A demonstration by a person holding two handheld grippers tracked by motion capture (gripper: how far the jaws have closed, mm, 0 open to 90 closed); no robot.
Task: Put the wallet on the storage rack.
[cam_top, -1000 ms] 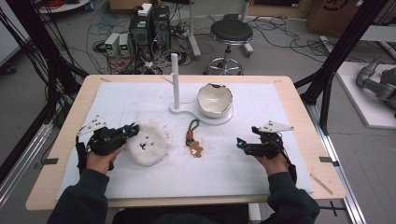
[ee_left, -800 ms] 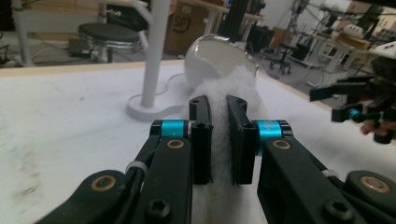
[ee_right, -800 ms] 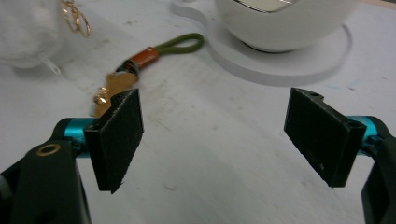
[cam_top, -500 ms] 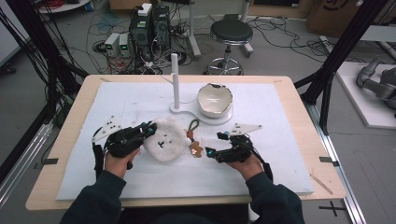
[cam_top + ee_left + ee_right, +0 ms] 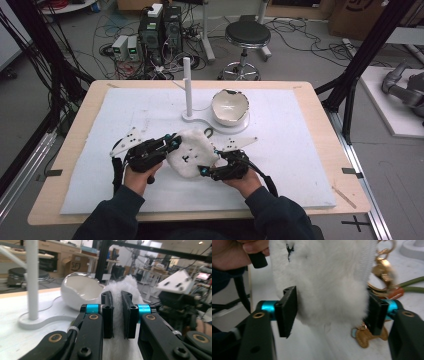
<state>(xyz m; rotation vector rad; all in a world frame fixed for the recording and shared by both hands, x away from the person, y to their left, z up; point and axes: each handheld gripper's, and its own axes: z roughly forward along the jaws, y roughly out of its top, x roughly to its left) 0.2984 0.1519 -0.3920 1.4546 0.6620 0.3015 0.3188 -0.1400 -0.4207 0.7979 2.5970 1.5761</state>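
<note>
The table (image 5: 310,150) carries a white mat, with a white stand (image 5: 188,85) and a cracked white bowl (image 5: 229,107) at its far middle. A fluffy white pouch (image 5: 190,152) sits near the front centre, between both grippers. The left gripper (image 5: 117,315) is clamped on the pouch's left edge. The right gripper (image 5: 332,312) straddles the opposite side, jaws wide; pad contact appears likely but is unclear. A keyring (image 5: 384,270) hangs beside the pouch.

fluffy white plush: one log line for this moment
left gripper: shut on plush | right gripper: open around plush | keychain: beside plush
</note>
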